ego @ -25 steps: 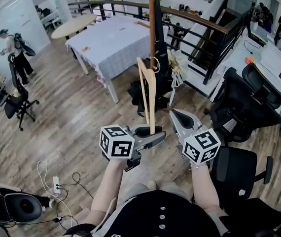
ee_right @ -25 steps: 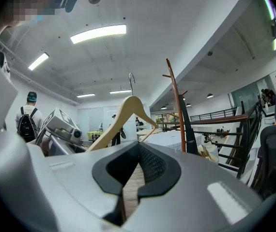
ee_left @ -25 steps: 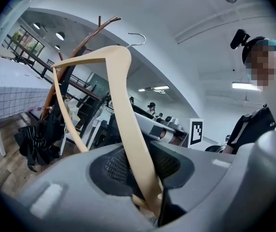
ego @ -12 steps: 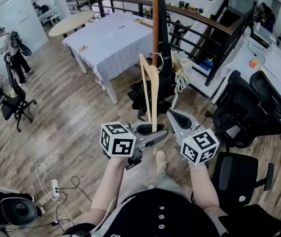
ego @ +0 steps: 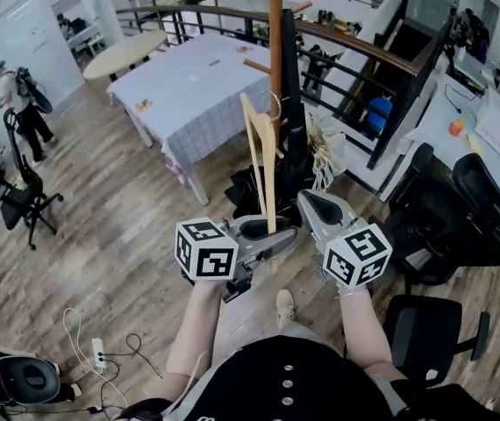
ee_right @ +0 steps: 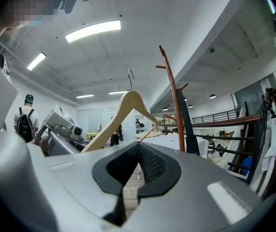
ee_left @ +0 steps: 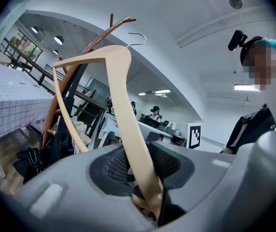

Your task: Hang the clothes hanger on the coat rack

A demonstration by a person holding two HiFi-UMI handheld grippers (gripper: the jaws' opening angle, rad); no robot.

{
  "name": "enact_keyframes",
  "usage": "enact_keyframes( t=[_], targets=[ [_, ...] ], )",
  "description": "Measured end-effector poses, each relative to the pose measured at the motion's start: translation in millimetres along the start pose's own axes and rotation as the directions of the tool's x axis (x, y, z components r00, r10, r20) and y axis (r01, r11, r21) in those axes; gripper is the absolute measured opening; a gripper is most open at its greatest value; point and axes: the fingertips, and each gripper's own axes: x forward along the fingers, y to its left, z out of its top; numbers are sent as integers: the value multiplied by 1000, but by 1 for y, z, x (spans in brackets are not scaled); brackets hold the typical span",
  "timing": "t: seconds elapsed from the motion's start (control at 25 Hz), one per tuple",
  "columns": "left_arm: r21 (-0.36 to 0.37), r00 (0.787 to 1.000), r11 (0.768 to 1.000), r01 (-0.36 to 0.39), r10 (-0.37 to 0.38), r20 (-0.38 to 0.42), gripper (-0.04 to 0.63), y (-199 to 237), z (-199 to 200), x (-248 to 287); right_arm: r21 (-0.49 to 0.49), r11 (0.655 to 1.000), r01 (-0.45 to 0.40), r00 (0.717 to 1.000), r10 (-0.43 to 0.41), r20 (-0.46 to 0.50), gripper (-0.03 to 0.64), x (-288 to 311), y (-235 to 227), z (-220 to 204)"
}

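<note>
A pale wooden hanger (ego: 268, 169) stands upright, one arm's end clamped in my left gripper (ego: 272, 235). The left gripper view shows the hanger (ee_left: 121, 95) rising from between the jaws of the left gripper (ee_left: 145, 195), its metal hook (ee_left: 137, 35) at the top. The hook (ego: 276, 103) is close beside the brown pole of the coat rack (ego: 275, 33); whether they touch is unclear. My right gripper (ego: 307, 202) hovers just right of the hanger, shut and holding nothing. In the right gripper view the hanger (ee_right: 123, 108) and the rack (ee_right: 173, 95) lie beyond the right gripper (ee_right: 128, 190).
Dark bags and a white bag (ego: 320, 147) hang low round the rack's foot. A table with a checked cloth (ego: 197, 77) stands behind to the left, a railing (ego: 355, 51) behind. Black office chairs (ego: 443, 209) crowd the right. A person (ego: 13, 86) stands far left; cables (ego: 96, 353) lie on the floor.
Both grippers and the hanger have come nearer to the rack. The chairs and floor have slid toward me in view. The left gripper's hold on the hanger is unchanged.
</note>
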Motion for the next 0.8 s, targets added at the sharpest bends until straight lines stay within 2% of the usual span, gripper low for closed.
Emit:
enact_keyframes(
  t=[0.44,0.8],
  targets=[
    [0,998,999,-53,53,17,125,67,49,20,-14,999,-42,999,42,26,2,63,-51,28],
    [3,995,996,-84,84,58,126,106,78,29,-26,995,-97,995,98,9,2,98,-77,30]
  ],
)
